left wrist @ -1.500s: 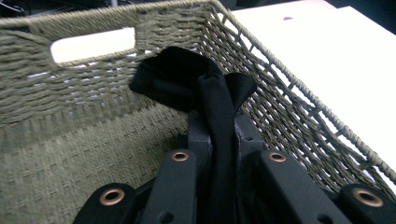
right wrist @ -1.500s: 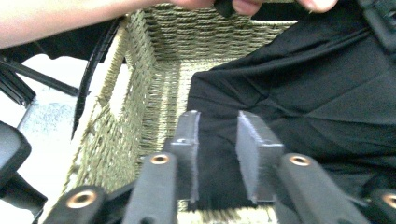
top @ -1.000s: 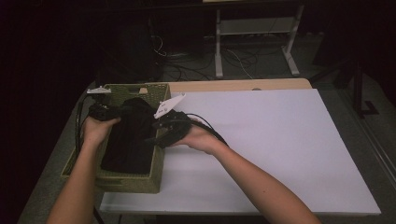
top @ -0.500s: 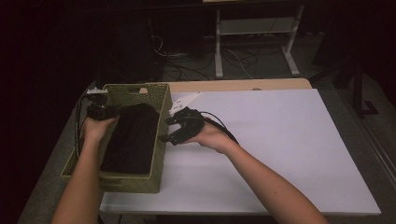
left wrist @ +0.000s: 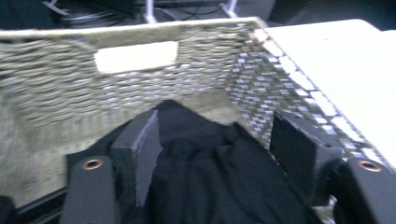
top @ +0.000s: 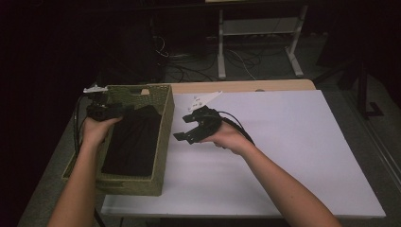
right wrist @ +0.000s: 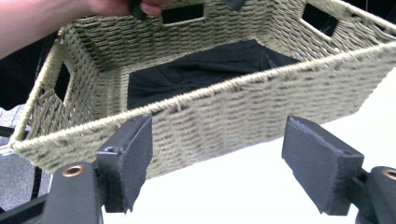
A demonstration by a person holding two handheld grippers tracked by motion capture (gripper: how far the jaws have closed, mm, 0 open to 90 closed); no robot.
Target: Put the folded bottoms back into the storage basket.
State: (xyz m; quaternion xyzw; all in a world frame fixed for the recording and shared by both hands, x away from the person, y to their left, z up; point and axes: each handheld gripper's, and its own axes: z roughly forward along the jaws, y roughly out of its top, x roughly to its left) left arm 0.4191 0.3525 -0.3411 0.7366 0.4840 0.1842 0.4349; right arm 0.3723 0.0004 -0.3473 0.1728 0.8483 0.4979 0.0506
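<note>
A woven green basket [top: 163,137] stands at the left end of the table with a folded black cloth [top: 135,142] lying in it. My left gripper [top: 122,110] hovers over the cloth's far end; its jaws have just been opening. In the left gripper view the left gripper [left wrist: 217,154] stands open, the black cloth [left wrist: 219,186] loose beneath the pads. My right gripper [top: 184,127] is outside the basket over the white tabletop, open with nothing in it, its jaws also just widened. The right gripper [right wrist: 217,163] faces the basket's side wall [right wrist: 243,112].
The white table sheet [top: 283,142] stretches right of the basket. A tan board edge [top: 246,86] runs along the back. Beyond it, cables and a metal frame [top: 257,42] stand on the dark floor. The person's left hand [right wrist: 70,14] holds the far gripper above the basket rim.
The left jaws opened and let go of the black cloth, which now lies in the basket. The right gripper moved rightward out of the basket to above the white tabletop.
</note>
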